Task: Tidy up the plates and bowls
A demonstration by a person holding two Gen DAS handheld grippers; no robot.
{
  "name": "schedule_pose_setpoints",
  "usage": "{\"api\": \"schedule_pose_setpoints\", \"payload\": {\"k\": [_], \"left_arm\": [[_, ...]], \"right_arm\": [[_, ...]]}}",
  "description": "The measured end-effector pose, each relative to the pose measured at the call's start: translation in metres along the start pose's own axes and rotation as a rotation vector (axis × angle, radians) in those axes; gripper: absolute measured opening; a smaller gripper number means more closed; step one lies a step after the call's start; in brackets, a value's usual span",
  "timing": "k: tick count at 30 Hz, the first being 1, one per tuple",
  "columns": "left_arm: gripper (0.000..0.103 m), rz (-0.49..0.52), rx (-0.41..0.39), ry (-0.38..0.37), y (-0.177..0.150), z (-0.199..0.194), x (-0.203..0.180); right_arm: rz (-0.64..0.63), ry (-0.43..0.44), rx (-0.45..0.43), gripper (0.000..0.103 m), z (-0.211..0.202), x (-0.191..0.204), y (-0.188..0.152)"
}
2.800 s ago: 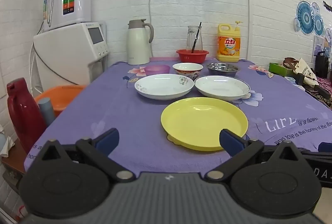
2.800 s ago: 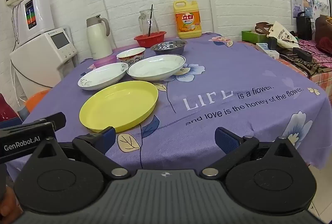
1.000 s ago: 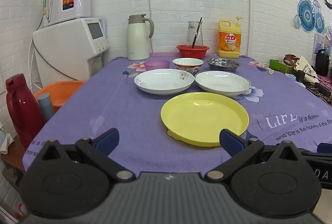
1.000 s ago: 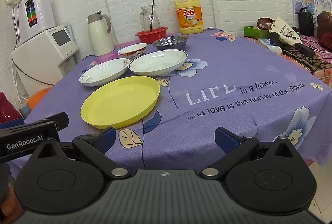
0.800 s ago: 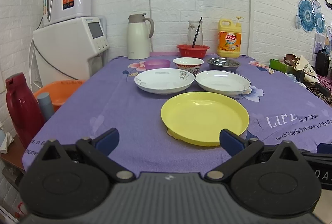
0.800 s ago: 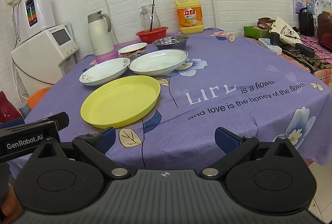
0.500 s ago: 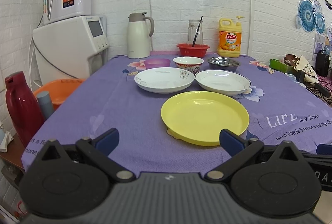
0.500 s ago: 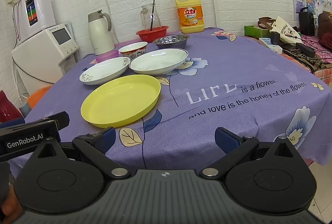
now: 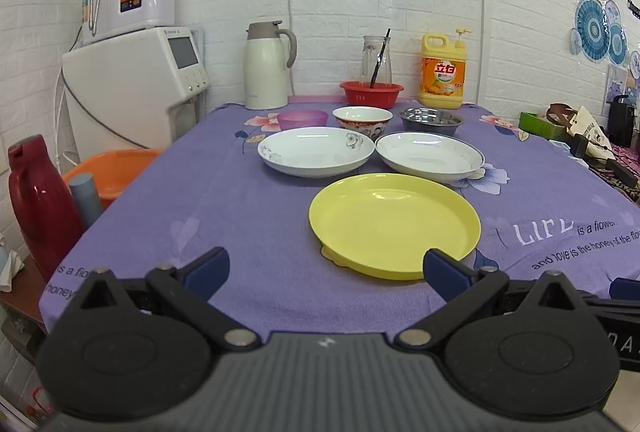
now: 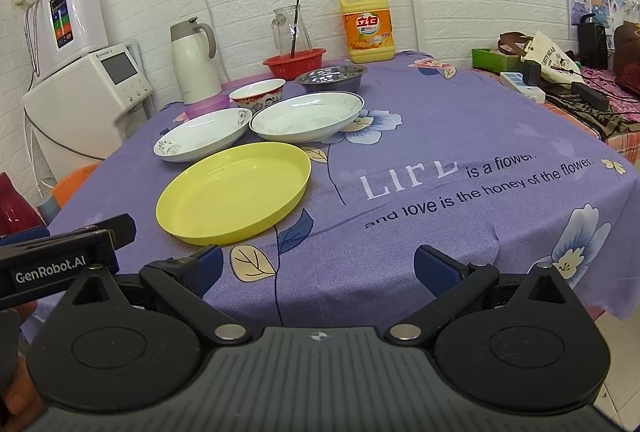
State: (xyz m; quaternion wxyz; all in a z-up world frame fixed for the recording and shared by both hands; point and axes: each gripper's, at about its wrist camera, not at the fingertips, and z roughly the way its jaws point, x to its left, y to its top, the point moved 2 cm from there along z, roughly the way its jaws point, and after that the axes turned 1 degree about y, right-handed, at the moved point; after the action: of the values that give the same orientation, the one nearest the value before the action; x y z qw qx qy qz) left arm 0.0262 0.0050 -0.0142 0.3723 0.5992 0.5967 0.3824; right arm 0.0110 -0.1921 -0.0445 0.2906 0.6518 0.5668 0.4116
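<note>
Hovering at the table's near edge, both grippers' fingers [image 9: 206,271] gape before the yellow plate [image 9: 394,224].

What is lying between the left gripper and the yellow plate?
Nothing but bare purple tablecloth. In the left wrist view, the open left gripper is at the near table edge, and the yellow plate sits just ahead of its right finger.

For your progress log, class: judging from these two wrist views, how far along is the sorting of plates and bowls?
Nothing looks done: the round yellow plastic plate, two white ceramic plates and the patterned ceramic bowl, purple plastic bowl and steel bowl sit separately, unstacked. Nothing is in hand: left gripper and right gripper are open and empty. All the stacking is left.
</note>
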Motion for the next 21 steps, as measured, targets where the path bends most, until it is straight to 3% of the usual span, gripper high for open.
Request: {"api": "schedule_pose_setpoints", "payload": {"k": [21], "left_arm": [[0.103, -0.052, 0.064, -0.065, 0.006, 0.035, 0.008]], "right_arm": [[-0.024, -0.010, 0.066, 0.103, 0.015, -0.004, -0.006]]}}
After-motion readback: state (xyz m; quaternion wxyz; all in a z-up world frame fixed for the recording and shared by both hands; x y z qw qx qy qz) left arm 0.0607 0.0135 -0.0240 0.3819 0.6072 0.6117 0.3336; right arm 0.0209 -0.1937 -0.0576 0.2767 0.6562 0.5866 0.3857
